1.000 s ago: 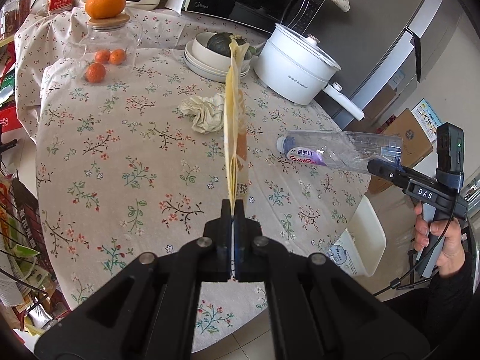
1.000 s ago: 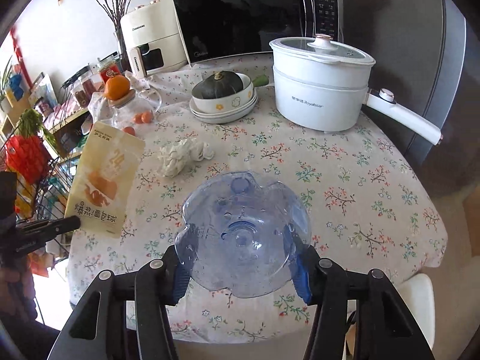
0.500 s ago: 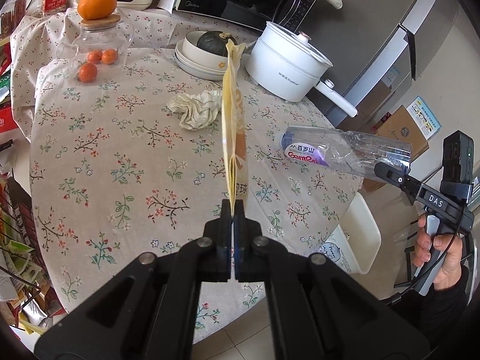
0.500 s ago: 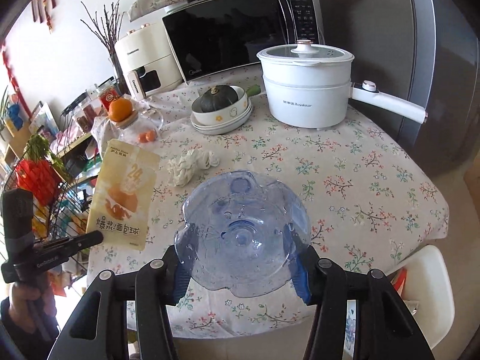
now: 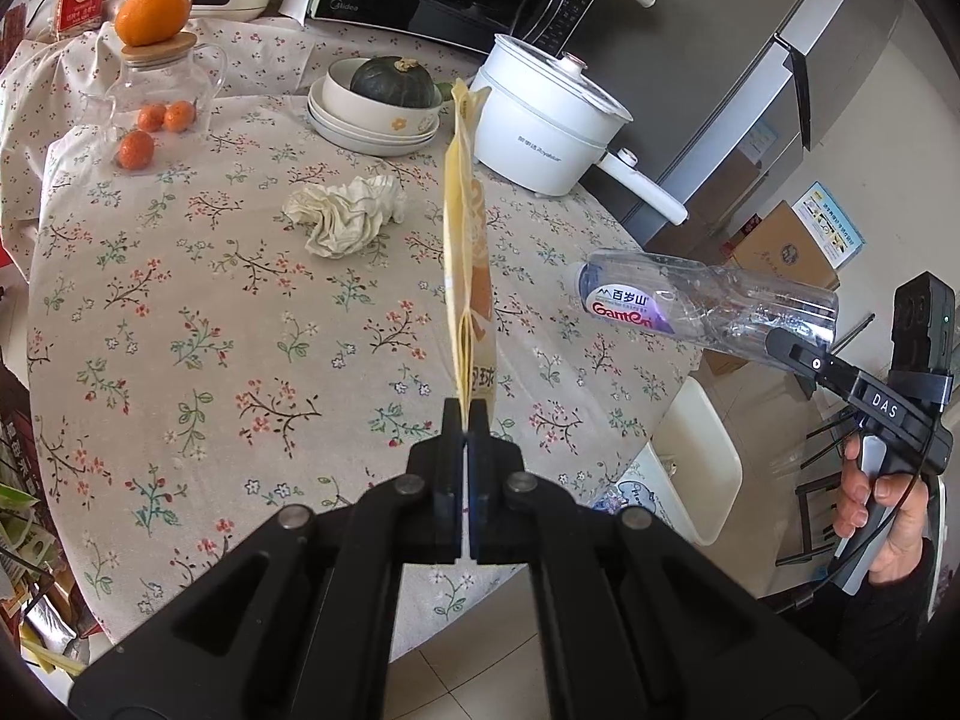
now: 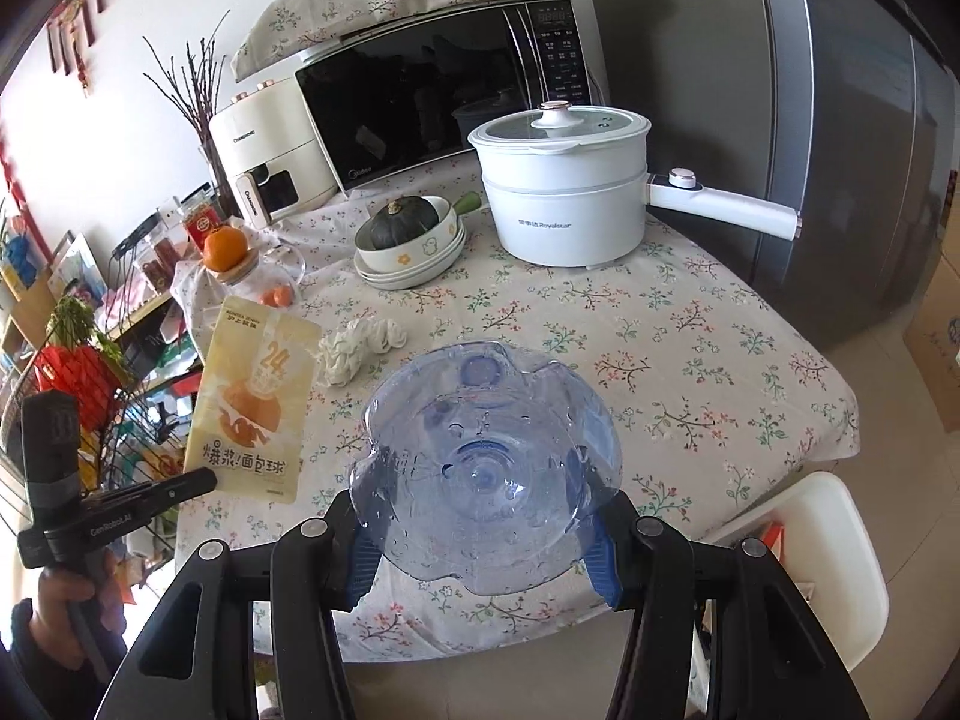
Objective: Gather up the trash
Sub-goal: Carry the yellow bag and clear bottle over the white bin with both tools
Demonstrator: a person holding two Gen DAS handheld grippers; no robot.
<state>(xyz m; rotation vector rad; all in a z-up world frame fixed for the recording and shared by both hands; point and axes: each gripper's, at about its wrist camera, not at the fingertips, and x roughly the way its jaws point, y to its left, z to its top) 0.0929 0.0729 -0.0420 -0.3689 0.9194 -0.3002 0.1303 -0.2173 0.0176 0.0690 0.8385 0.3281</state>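
Above the near edge of the bench [image 5: 180,324], your left tongs [image 5: 465,420] clamp the snack pouch [image 5: 465,264] and your right tongs [image 6: 480,531] clamp the plastic bottle [image 6: 486,468], so carry both to a bin, then collect the crumpled tissue [image 5: 345,219].

The left gripper [image 5: 465,420], black with two fingers, is pinched fully together on the bottom edge of a flat yellow snack pouch [image 5: 465,252] that stands up toward 12 o'clock. The right gripper [image 6: 480,528], its blue-padded fingers [image 6: 363,558] spread, clamps a clear crumpled plastic bottle [image 6: 486,468] at its base. A bare hand [image 5: 882,516] grips its handle at 4 o'clock in the left wrist view.
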